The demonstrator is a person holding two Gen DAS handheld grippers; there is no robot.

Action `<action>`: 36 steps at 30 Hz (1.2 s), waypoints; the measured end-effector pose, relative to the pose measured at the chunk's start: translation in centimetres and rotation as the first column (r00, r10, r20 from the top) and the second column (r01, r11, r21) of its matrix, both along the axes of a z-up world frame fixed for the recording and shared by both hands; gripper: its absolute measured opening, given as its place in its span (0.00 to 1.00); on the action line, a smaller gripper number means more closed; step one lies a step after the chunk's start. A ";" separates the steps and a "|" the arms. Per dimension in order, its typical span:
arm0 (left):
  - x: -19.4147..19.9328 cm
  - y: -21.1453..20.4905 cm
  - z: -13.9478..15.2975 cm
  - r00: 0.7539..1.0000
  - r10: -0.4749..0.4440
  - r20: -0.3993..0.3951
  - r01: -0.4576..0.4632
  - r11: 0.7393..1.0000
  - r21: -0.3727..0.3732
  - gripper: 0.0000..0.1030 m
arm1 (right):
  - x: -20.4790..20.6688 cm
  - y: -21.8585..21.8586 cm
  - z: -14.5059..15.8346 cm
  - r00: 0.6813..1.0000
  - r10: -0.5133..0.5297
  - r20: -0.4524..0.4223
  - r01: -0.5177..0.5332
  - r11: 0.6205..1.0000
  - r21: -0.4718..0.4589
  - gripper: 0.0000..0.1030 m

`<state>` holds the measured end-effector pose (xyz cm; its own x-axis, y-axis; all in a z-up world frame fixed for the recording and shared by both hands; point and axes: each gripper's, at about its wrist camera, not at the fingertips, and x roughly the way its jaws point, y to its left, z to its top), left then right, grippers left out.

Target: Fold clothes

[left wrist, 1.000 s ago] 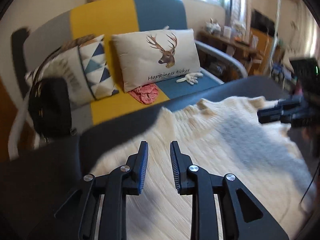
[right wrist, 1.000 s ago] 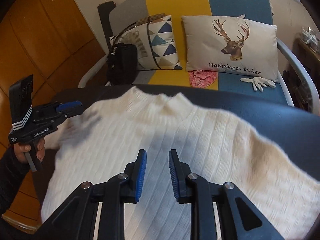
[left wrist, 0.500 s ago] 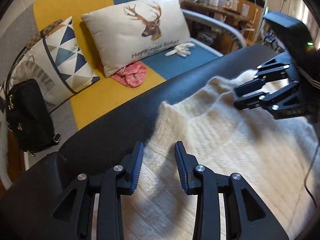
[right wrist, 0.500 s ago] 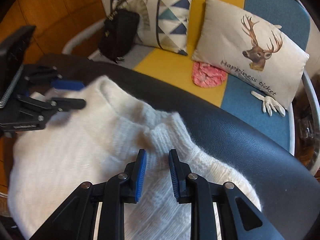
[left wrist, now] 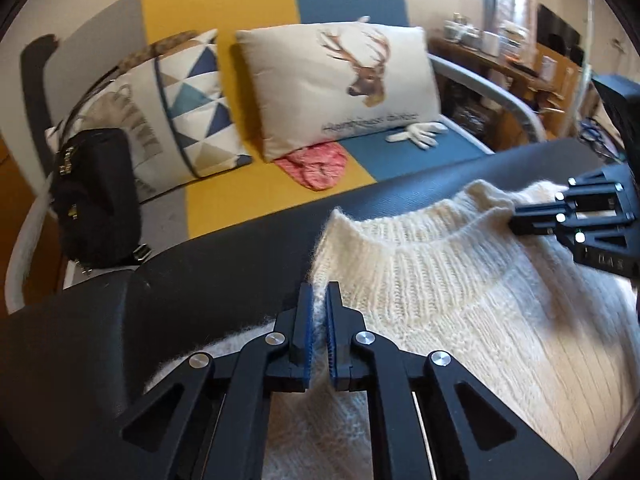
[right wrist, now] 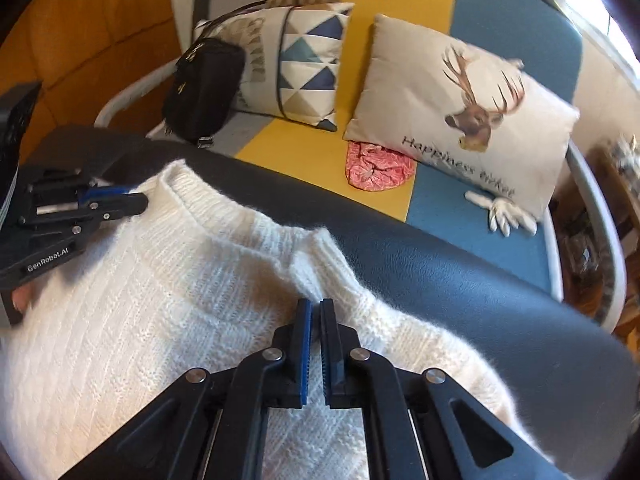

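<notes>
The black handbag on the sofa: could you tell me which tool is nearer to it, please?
Left. The left tool pinches the sweater's shoulder on the side facing the black handbag; the right tool pinches the opposite shoulder, beyond the collar.

Left wrist view: looks forward along the left gripper (left wrist: 318,312), low and close over the white sweater (left wrist: 460,312), facing the sofa (left wrist: 256,200).
Right wrist view: looks forward along the right gripper (right wrist: 316,324), equally low and close over the sweater (right wrist: 140,320), facing the same sofa (right wrist: 280,140) from further right.
Shared ground: the sweater's collar, the dark table (left wrist: 120,320), the deer cushion (left wrist: 340,80), the triangle cushion (left wrist: 192,108), the black bag (left wrist: 96,196).
Cross-sighting: each view catches the other gripper at its edge.
</notes>
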<state>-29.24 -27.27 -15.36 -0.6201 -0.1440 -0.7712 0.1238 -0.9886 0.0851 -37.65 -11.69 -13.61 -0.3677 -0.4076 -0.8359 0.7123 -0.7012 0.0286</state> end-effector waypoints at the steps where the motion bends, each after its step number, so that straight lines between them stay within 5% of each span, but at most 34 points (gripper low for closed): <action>1: -0.2 0.2 0.0 1.000 0.024 0.000 -0.024 1.000 -0.010 0.05 | -0.3 -0.1 -0.2 1.000 -0.017 -0.001 0.017 1.000 -0.017 0.02; 8: 0.8 1.7 0.9 0.999 0.025 -0.031 -0.025 1.000 -0.009 0.21 | -1.4 3.3 0.8 0.982 -0.094 0.163 0.128 0.969 -0.212 0.08; 11: 1.4 2.4 1.3 0.999 0.021 -0.045 -0.021 1.000 -0.007 0.22 | -1.0 4.1 1.6 0.987 -0.102 0.125 0.125 0.973 -0.195 0.08; 15: 2.1 3.3 1.9 0.998 0.015 -0.064 -0.016 1.000 -0.003 0.22 | -0.3 2.6 0.7 0.995 -0.074 0.065 0.079 0.995 -0.063 0.09; 20: 1.1 2.8 -0.3 0.998 0.064 -0.003 -0.064 0.998 0.001 0.25 | 0.1 2.6 -0.8 0.993 -0.115 0.005 0.115 0.993 0.026 0.05; 25: 0.9 2.8 -0.4 0.995 0.097 0.011 -0.097 0.995 0.004 0.25 | 0.1 3.7 -1.3 0.986 -0.167 -0.018 0.167 0.986 -0.007 0.02; 29: 1.8 3.8 0.7 0.996 0.090 -0.005 -0.090 0.995 0.035 0.25 | 1.5 5.8 0.7 0.985 -0.135 0.104 0.148 0.980 -0.134 0.11; 31: 2.8 4.8 1.7 0.998 0.061 -0.031 -0.059 0.996 0.069 0.25 | 2.6 9.1 2.6 0.972 -0.150 0.181 0.192 0.951 -0.244 0.17; 34: 4.0 7.7 2.9 0.998 -0.018 -0.057 0.024 0.994 0.104 0.25 | 4.9 17.4 5.0 0.924 -0.215 0.316 0.340 0.841 -0.420 0.19; 36: 4.5 10.0 3.3 0.996 -0.072 -0.062 0.078 0.990 0.117 0.25 | 6.7 23.6 5.2 0.877 -0.284 0.388 0.448 0.775 -0.446 0.19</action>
